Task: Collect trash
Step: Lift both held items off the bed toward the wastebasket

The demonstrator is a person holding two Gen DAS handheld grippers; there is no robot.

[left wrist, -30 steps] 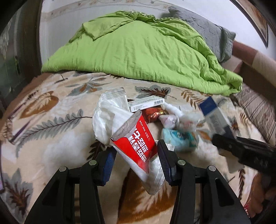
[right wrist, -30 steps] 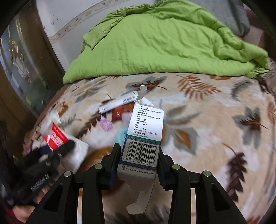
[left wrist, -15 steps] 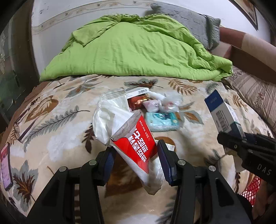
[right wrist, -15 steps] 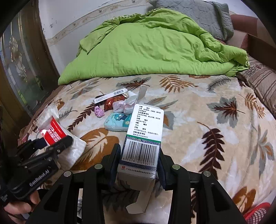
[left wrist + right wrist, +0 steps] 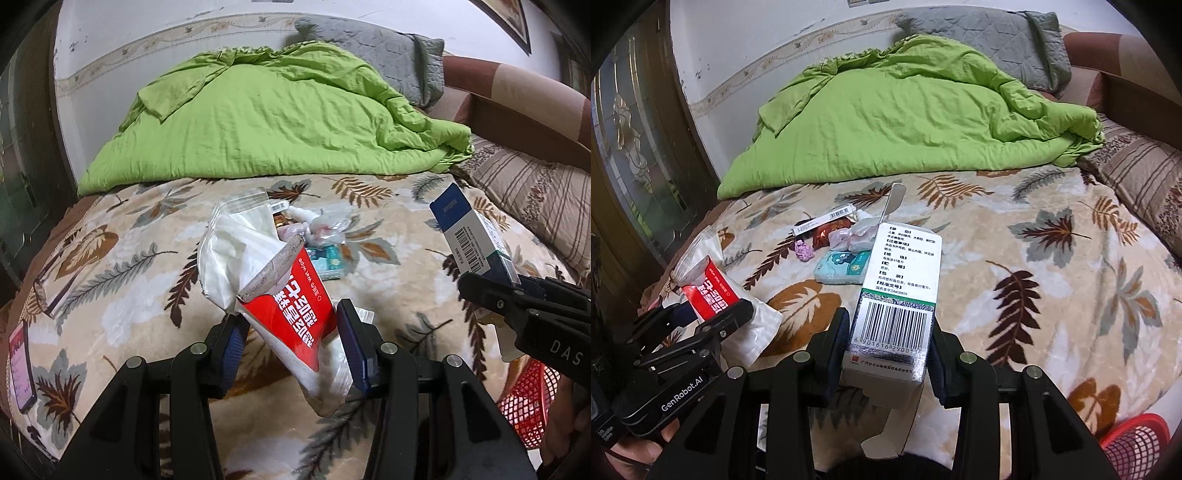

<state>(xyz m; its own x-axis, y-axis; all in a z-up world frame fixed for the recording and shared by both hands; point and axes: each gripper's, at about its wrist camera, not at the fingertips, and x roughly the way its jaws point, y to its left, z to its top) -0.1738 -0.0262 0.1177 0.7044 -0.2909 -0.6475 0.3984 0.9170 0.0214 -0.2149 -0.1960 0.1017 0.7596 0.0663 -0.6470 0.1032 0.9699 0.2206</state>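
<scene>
Wet-wipe pack, red label over clear plastic with white wipes bulging out of its torn top (image 5: 288,314), sits between the blue pads of the left gripper (image 5: 291,339). Jaws pinch it at the lower half; the pack leans up and to the left, its open mouth well above the fingertips, its clear bottom end hanging below them. From the right wrist view the same pack (image 5: 713,291) shows at far left, clamped in the left gripper (image 5: 713,317), off the bedding.

White cardboard medicine box with barcode and green band (image 5: 897,306) is clamped upright between the black fingers of the right gripper (image 5: 890,343). Pads press on both long sides at the barcode end; the top flap stands open above, a loose bottom flap hangs below the jaws. In the left wrist view the box (image 5: 472,236) shows a blue top face, tilted, held by the right gripper (image 5: 491,291) at the right edge.

Remaining trash lies in a small cluster on the beige leaf-print fleece blanket (image 5: 1015,258), beyond both grippers and apart from them: a flat teal tissue packet (image 5: 844,267), a crumpled pink scrap (image 5: 804,252), a shiny red wrapper (image 5: 823,234), a narrow white barcoded carton (image 5: 823,220), and clear crumpled plastic (image 5: 857,236).

Red mesh plastic basket (image 5: 1134,443) sits low at the right corner, off the bed edge. Rumpled lime-green quilt (image 5: 905,122) is heaped at the far end of the bed. Phone with lit pink screen (image 5: 20,365) lies at the blanket's left edge.
</scene>
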